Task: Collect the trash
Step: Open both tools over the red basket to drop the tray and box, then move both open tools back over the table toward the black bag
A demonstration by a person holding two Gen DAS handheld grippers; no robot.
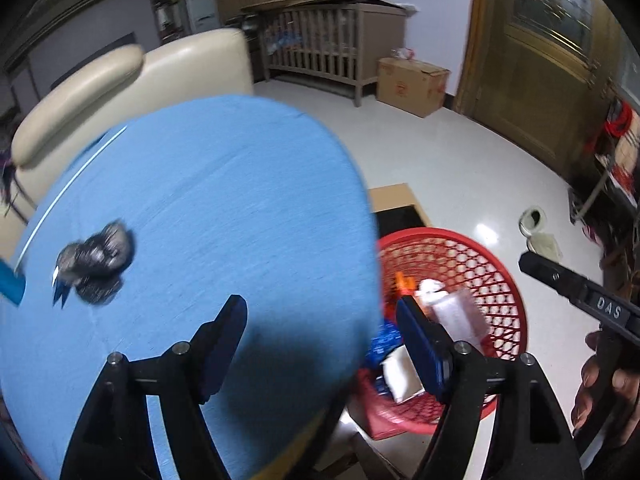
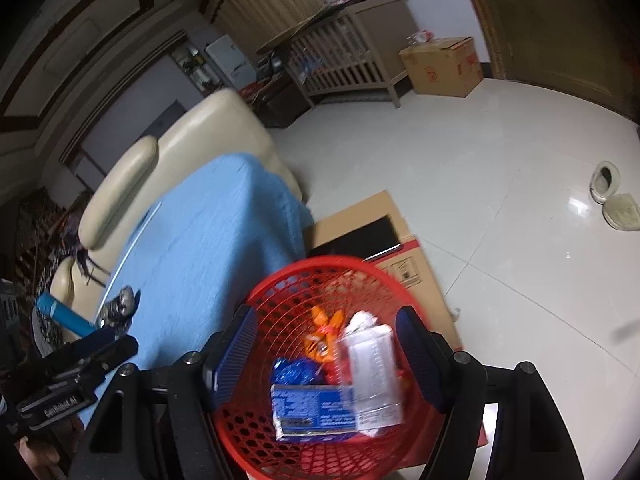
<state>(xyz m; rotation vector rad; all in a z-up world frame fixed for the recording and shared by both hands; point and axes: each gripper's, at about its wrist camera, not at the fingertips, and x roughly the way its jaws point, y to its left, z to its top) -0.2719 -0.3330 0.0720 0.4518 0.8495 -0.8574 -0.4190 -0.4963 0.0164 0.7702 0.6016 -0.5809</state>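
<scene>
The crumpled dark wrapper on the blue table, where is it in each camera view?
Left wrist view: the crumpled dark wrapper lies at the left, on the blue table, beyond the left finger.
Right wrist view: the same wrapper sits low at the left, near the table's edge.
Shared landmark: the red basket beside the table.

One red basket [image 2: 256,432] holds one orange wrapper [image 2: 325,334], one blue foil wrapper [image 2: 294,372], one blue-and-white packet [image 2: 308,410], one clear plastic bag [image 2: 374,380] and one white crumpled piece [image 2: 362,318], while one dark crumpled wrapper [image 1: 96,266] lies on the one blue worktop [image 1: 224,200].
</scene>
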